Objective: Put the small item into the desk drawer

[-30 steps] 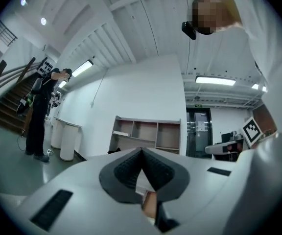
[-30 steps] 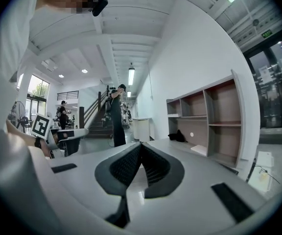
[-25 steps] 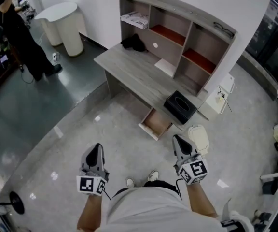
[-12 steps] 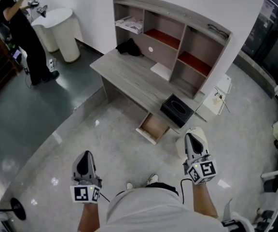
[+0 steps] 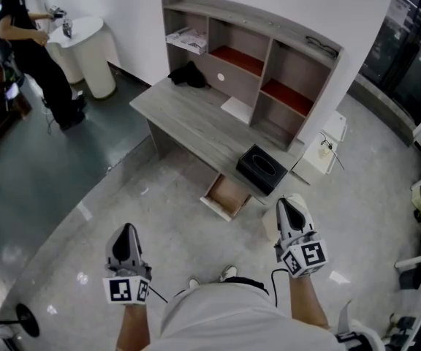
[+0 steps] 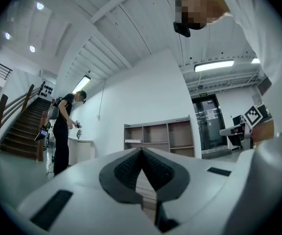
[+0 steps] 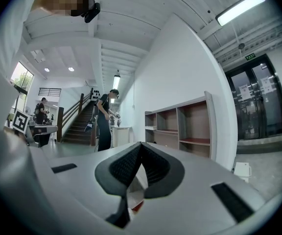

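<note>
Two grippers show low in the head view, the left gripper (image 5: 126, 232) and the right gripper (image 5: 284, 209), facing a wooden desk (image 5: 196, 115) whose drawer (image 5: 225, 196) stands open below a black tissue box (image 5: 260, 169). Left gripper view: jaws pressed together, nothing between. Right gripper view: jaws pinch a small white-and-red item (image 7: 137, 192).

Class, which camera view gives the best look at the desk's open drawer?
The head view: it looks down into the open drawer under the desktop, showing its wooden inside. Both gripper views catch only the desk's shelf unit beyond their jaws; the drawer itself is out of sight.
</note>
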Action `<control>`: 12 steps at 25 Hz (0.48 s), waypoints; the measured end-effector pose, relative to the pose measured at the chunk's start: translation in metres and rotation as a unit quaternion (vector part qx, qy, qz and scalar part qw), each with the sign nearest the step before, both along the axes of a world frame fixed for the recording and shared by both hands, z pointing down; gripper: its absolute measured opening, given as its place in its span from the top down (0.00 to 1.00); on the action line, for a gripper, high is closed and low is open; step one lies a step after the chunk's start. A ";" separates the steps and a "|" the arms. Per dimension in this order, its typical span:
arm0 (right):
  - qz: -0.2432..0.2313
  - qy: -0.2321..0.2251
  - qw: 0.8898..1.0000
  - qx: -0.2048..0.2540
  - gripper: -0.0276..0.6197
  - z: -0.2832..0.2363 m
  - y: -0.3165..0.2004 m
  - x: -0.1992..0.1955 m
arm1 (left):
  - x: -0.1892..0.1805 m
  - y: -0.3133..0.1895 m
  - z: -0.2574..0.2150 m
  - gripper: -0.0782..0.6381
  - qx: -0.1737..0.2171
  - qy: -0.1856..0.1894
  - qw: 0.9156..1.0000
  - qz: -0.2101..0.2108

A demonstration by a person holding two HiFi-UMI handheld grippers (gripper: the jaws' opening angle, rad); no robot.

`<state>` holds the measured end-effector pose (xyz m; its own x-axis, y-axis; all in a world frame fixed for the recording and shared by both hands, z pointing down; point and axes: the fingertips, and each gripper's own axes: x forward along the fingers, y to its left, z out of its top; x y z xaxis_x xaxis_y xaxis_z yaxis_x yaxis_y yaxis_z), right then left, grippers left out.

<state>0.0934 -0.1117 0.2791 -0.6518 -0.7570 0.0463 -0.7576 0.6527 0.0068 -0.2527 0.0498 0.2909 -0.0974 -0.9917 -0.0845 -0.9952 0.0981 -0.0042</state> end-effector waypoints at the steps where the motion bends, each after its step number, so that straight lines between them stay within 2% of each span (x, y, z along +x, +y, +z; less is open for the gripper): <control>1: -0.002 0.001 1.000 0.000 0.92 0.000 0.000 0.001 | 0.001 0.000 0.000 0.87 -0.002 -0.001 1.000 -0.002; 12: -0.018 -0.003 1.000 -0.011 0.92 0.007 -0.010 0.012 | 0.021 -0.007 0.005 0.87 -0.009 -0.006 1.000 -0.014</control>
